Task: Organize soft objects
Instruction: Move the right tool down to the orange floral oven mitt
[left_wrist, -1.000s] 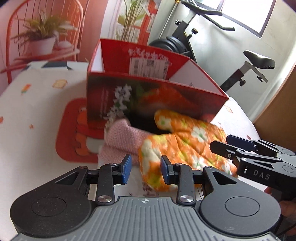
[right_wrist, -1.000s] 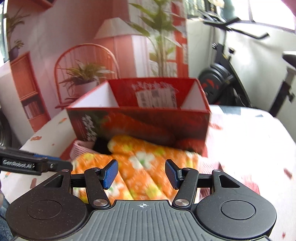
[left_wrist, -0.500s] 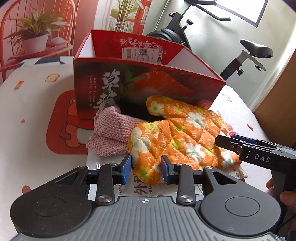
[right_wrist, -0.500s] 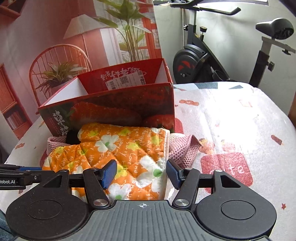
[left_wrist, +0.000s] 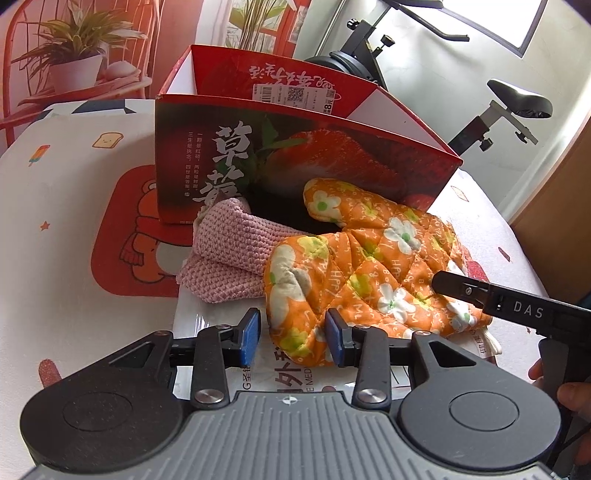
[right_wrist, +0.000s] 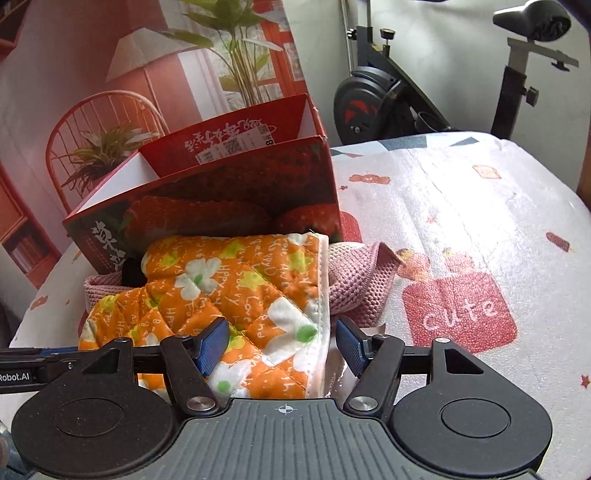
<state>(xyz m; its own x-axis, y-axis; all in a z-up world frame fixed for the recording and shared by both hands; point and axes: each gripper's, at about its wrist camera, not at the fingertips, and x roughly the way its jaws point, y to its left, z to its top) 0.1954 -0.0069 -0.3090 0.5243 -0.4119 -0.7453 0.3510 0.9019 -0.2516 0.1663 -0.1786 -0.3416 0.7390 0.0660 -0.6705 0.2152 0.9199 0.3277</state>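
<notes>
Orange mitt (left_wrist: 373, 269) flat on the cloth-covered table (left_wrist: 66, 258), at 6 o'clock from the red box (left_wrist: 295, 155), overlapping a pink knit piece (left_wrist: 229, 251) that pokes out at 9 o'clock in the left view and at 3 o'clock in the right view. Under both, a white printed bag (left_wrist: 207, 321).

Left gripper (left_wrist: 291, 334): jaws apart and opening, mitt's fingertip end between the pads, no squeeze visible.

Right gripper (right_wrist: 279, 345): jaws apart and opening, straddling the mitt's white-trimmed cuff; left pad (right_wrist: 212, 343) resting on the fabric, right pad clear of it.

Exercise bike (right_wrist: 391, 99) behind, at 1 o'clock.
</notes>
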